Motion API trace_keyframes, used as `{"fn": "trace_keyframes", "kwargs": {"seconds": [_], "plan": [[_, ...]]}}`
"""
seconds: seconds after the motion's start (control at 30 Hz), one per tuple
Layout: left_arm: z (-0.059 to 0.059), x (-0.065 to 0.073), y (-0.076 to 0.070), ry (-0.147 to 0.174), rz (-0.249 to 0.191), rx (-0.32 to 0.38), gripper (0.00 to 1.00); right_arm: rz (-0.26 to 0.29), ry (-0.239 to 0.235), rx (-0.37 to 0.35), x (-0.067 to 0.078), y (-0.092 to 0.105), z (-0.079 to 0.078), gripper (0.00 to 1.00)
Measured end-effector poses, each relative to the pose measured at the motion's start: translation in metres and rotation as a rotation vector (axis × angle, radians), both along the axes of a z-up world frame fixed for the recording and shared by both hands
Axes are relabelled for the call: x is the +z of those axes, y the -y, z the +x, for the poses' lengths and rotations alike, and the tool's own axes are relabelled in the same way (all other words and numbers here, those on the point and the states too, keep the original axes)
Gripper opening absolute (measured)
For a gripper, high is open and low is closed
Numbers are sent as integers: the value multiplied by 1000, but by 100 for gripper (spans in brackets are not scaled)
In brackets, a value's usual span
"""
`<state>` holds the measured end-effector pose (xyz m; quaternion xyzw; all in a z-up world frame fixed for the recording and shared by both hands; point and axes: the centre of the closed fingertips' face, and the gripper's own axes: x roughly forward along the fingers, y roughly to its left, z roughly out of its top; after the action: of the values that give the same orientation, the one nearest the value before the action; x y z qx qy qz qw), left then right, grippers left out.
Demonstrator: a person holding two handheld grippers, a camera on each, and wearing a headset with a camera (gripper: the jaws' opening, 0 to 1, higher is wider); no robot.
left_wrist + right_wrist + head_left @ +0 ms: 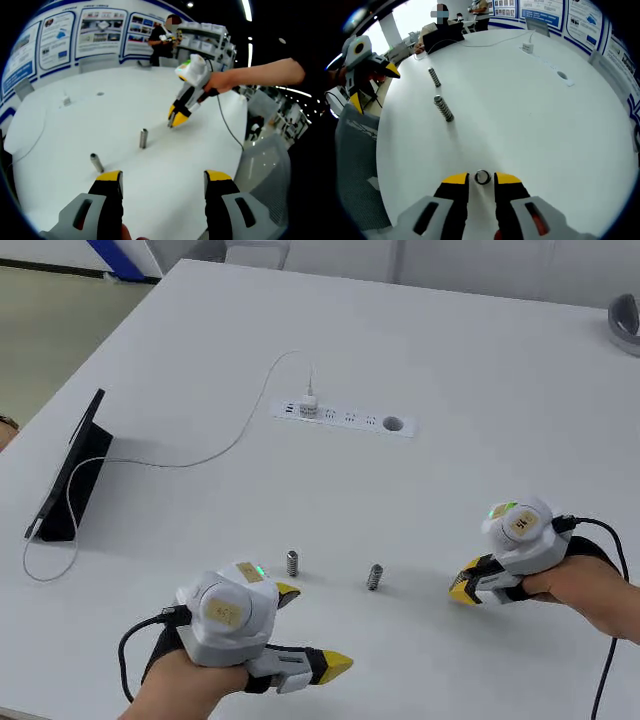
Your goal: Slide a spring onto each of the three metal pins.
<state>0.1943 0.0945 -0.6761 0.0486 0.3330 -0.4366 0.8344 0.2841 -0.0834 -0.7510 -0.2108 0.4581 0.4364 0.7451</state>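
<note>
I note bright, even overhead light; faint shadow under right gripper (pixel 462 592); ceiling strips (pixel 246 10) glare beyond left gripper (pixel 162 176); fisheye edges warp.

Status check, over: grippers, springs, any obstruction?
Left gripper open, hovering. Right gripper low, shut on spring. Two pins upright, springs on. Power strip far off, not in the way.
</note>
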Motion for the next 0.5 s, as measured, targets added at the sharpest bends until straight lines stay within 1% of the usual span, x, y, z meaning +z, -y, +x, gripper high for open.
{"fn": "trace_keyframes", "kwargs": {"seconds": [0.2, 0.33, 0.43, 0.5], "plan": [[1, -1, -2, -1, -1, 5, 67, 34, 12, -57, 4, 8, -6, 28], [0, -2, -5, -5, -5, 11, 67, 53, 20, -98, 5, 13, -10, 30], [0, -2, -6, -7, -5, 14, 67, 69, 29, -143, 4, 17, -11, 32], [-1, -4, -7, -11, -5, 17, 67, 93, 34, -184, 7, 19, -12, 33]]}}
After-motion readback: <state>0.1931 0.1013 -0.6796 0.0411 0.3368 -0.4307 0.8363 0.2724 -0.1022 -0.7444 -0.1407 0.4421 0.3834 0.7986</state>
